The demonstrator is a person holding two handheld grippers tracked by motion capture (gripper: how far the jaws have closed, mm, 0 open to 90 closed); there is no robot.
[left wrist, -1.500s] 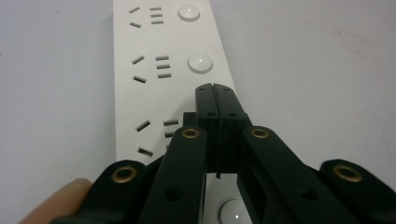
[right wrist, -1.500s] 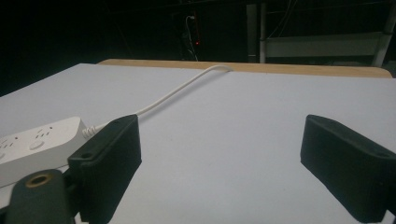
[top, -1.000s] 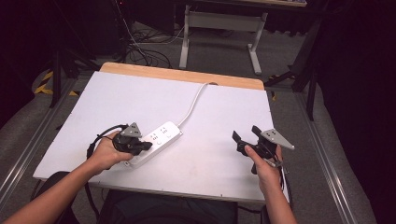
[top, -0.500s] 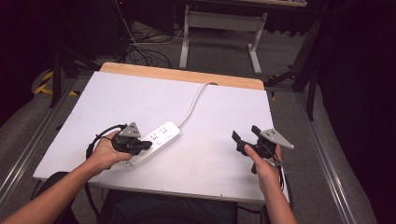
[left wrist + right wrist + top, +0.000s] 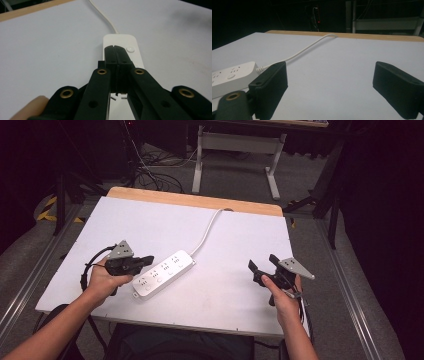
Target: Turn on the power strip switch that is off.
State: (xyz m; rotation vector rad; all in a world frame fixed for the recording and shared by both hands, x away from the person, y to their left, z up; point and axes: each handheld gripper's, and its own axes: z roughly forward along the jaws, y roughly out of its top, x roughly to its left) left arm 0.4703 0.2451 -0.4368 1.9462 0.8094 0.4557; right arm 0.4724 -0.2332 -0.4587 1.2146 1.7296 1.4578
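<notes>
A white power strip (image 5: 162,273) lies at a slant on the white table top (image 5: 150,225), and its white cable (image 5: 207,230) runs to the far wooden edge. My left gripper (image 5: 148,261) is shut with nothing between its jaws and hovers over the strip's near-left end. In the left gripper view the closed gripper (image 5: 116,48) points along the strip (image 5: 125,41) toward its round button. My right gripper (image 5: 262,262) is held open to the right of the strip, apart from it. The right gripper view has the open gripper (image 5: 330,70) framing bare table, with the strip (image 5: 229,75) at the left.
The table's far edge is a bare wooden strip (image 5: 200,200). Metal rails (image 5: 30,280) run along both sides of the table. A desk frame (image 5: 235,150) and loose cables (image 5: 155,170) sit on the floor beyond. My cable loop (image 5: 87,270) hangs beside the left hand.
My left gripper has drawn back to the left and lifted a little off the strip, still shut. The right gripper and the strip have stayed put.
</notes>
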